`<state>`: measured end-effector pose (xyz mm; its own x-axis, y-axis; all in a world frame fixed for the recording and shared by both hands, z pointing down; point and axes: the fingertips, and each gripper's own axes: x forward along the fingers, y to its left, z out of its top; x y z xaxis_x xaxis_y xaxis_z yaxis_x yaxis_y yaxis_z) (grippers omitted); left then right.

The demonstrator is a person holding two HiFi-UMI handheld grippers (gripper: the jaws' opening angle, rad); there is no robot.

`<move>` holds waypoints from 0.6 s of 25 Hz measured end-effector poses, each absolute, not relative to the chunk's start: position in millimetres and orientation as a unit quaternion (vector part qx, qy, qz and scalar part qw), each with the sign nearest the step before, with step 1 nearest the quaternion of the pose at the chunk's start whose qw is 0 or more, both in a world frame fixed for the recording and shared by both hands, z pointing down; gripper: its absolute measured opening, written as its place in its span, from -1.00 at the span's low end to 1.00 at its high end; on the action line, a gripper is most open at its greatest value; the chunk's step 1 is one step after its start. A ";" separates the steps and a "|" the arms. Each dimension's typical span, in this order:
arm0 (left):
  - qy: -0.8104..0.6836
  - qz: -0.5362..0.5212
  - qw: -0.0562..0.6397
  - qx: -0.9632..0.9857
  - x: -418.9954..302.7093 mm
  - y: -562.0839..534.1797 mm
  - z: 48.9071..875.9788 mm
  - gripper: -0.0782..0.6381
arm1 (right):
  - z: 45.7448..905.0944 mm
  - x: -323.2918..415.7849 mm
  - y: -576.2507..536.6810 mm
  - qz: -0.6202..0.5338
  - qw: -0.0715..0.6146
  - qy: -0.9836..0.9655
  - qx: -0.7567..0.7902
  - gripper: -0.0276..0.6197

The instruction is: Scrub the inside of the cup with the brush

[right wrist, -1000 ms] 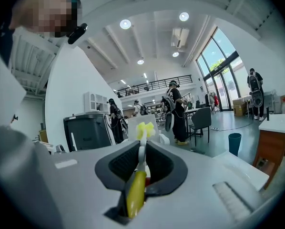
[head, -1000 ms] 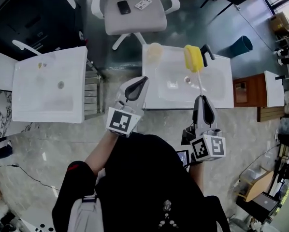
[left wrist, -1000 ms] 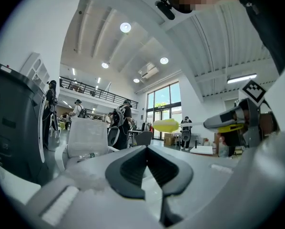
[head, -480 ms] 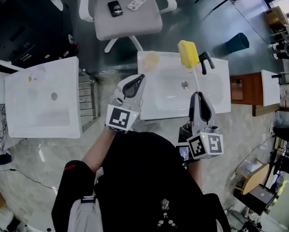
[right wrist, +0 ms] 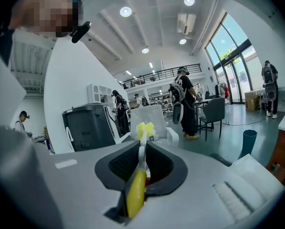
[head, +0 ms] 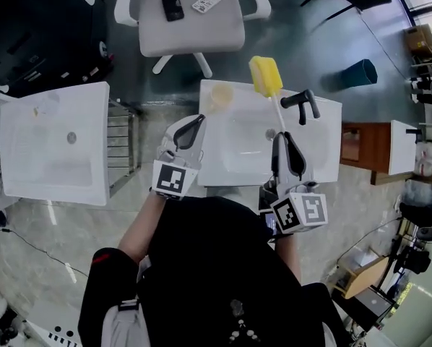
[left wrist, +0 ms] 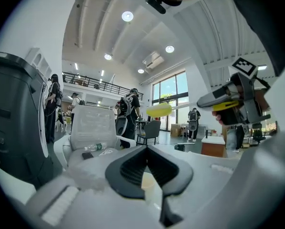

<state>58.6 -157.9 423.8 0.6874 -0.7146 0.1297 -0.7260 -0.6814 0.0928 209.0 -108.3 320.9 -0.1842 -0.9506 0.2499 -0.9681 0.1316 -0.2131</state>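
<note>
Two grippers, read from the jaws outward. Clenched the right gripper [right wrist: 142,149] on the yellow handle of the brush [head: 265,76], foam head raised at upper centre. Pinched the left gripper [left wrist: 146,148] shut on nothing, with the cup [head: 220,98] just beyond its tips, on the rim of the white sink [head: 324,150]. Judged as approach only: foam and cup apart, no scrubbing begun. Called next for opening the left jaws round the cup (to steady it), then lowering the foam inside. Noted a black faucet [head: 301,103] just right of the shaft, a likely snag. Further off, a chair [head: 194,27] at top and a second sink [head: 21,179] at left.
</note>
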 end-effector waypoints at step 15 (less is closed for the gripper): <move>-0.438 0.106 0.081 0.889 86.8 -177.2 504.3 -0.52 | 368.8 239.0 -158.7 0.203 0.092 -0.800 0.557 -0.78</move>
